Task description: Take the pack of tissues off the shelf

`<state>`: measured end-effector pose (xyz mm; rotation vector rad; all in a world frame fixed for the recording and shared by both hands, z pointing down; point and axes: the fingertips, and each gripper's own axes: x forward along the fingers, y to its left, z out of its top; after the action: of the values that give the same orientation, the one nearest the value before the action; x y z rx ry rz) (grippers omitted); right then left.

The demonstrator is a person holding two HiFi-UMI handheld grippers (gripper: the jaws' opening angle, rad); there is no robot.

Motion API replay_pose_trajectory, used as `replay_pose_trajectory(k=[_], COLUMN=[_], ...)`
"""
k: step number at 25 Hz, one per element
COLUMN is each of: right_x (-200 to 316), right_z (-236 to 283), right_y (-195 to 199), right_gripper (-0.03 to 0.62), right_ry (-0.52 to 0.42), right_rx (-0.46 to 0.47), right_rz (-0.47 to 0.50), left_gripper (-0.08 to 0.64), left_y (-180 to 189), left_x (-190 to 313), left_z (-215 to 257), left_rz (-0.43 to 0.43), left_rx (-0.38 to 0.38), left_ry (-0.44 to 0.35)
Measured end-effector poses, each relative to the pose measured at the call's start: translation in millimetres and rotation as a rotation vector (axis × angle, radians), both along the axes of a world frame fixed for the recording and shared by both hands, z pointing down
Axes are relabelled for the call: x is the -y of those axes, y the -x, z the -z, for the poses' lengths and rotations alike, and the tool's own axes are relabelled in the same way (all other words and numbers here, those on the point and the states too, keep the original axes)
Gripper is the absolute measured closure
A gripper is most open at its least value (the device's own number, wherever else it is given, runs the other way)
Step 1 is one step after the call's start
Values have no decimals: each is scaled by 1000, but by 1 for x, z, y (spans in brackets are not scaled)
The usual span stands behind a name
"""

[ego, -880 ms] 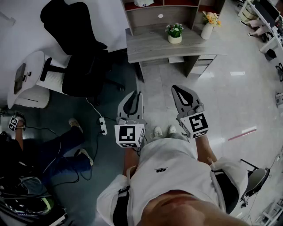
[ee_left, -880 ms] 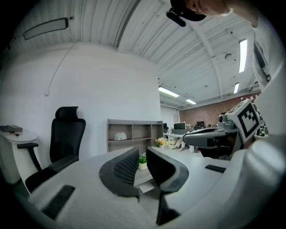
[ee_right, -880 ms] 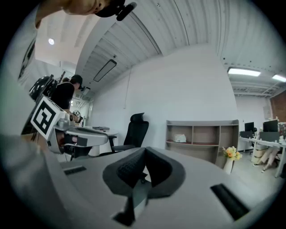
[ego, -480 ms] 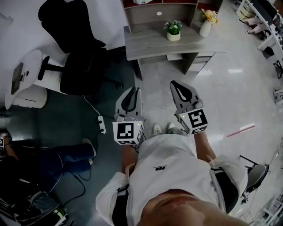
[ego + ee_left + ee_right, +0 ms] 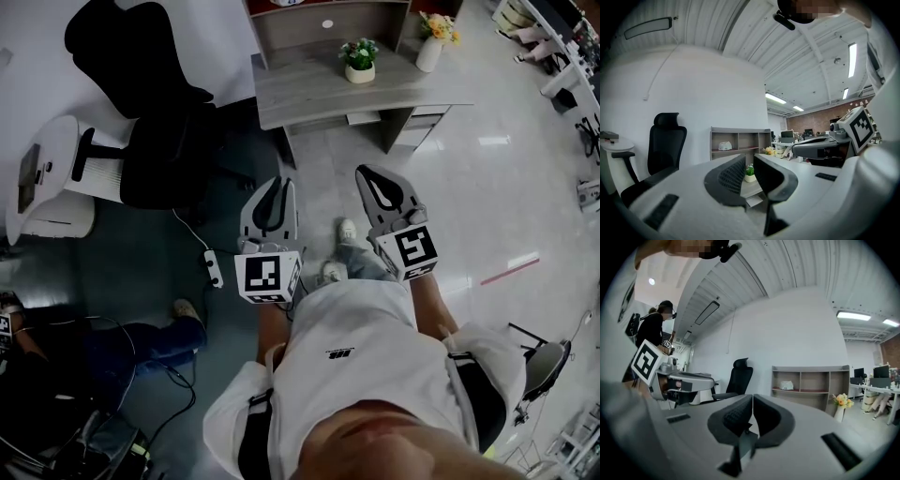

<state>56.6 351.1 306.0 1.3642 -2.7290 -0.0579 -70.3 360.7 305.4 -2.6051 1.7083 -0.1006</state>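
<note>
The pack of tissues (image 5: 724, 146) is a white lump in the left compartment of a grey open shelf (image 5: 740, 140) against the far wall, and it shows again as the tissue pack (image 5: 786, 386) in the right gripper view. In the head view the shelf (image 5: 328, 23) is at the top edge, behind a grey desk (image 5: 319, 89). Both grippers are held at waist height, well short of the desk. My left gripper (image 5: 279, 183) (image 5: 749, 161) is empty, with a narrow gap between its jaws. My right gripper (image 5: 366, 171) (image 5: 752, 399) is shut on nothing.
A potted plant (image 5: 359, 59) and a vase of flowers (image 5: 429, 42) stand on the desk. A black office chair (image 5: 150, 112) and a white round table (image 5: 47, 178) are at the left. A power strip (image 5: 214, 270) with cables lies on the floor. Another person's legs (image 5: 141, 337) are at the lower left.
The person holding the grippers has stepped towards the desk, one foot now forward. Both grippers keep the same pose and jaw setting. The other person's legs have shifted.
</note>
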Motion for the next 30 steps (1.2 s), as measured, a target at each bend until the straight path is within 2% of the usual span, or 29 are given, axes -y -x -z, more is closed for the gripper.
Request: replay_pose_trajectory(k=[17, 30], right_x=[116, 188], right_z=[-8, -8], right_y=[-8, -13], right_gripper=[565, 565], right_ry=[28, 13], right_rx=[15, 9], right_rz=[35, 63], left_gripper=[526, 526], left_y=[-14, -18], left_x=[109, 176], left_z=[-9, -3], left_rz=[23, 46], left_rx=[20, 12], left_ry=[32, 17])
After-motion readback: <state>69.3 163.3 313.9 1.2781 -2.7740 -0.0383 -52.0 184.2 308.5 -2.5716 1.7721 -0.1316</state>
